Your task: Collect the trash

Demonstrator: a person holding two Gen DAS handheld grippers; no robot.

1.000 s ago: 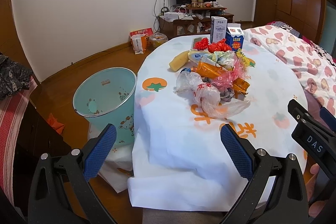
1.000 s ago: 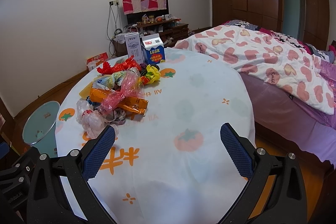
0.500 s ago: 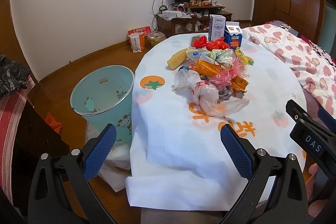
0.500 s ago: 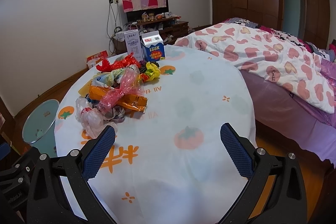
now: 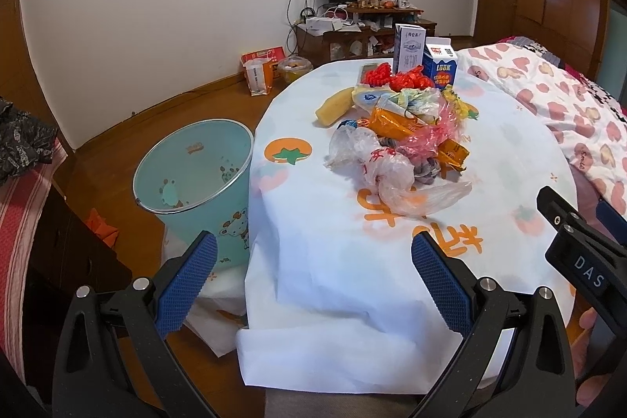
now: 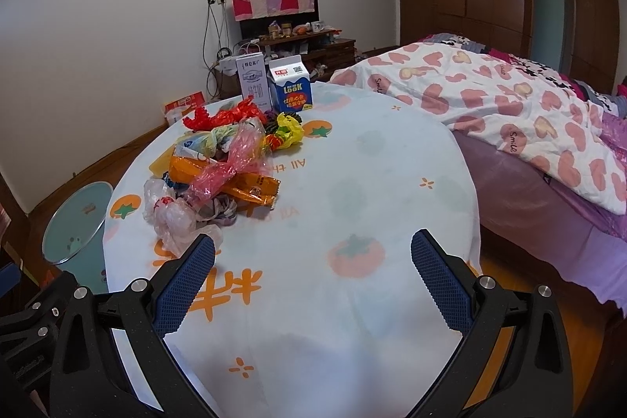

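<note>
Trash pile (image 5: 395,140): a loose heap of soft, crinkled packaging that lay left of centre on the round table (image 6: 384,183), which was draped in a white cloth printed with orange persimmons and orange lettering. Nearest item, a clear plastic bag (image 5: 392,179), thin, glossy and knotted, with red print on it. Behind it, an orange foil wrapper (image 6: 243,183), long and flat, and a translucent pink bag (image 6: 231,163) twisted across it. Further back, a yellow bag (image 6: 288,132), bunched; a red crinkled piece (image 6: 219,116), possibly netting or plastic, too small to tell; and a pale yellow wedge-shaped object (image 5: 337,106) at the pile's left edge. Two cardboard cartons stood upright just beyond the heap, side by side: a tall white carton (image 5: 408,49) and a shorter blue carton (image 6: 292,91) with a gabled top.

Waste bin (image 5: 196,179): pale teal plastic, round, tapered, metal-rimmed, with a cartoon giraffe on its wall; it stood on the wooden floor just beside the table's left edge.

Left gripper (image 5: 311,279): black frame, blue ribbed pads, jaws spread wide, nothing between them, hovering short of the table's near edge. Right gripper (image 6: 311,279): same build, jaws likewise wide apart and holding nothing, above the near cloth.

Bed quilt (image 6: 509,112): soft, white with pink hearts, right of the table.
</note>
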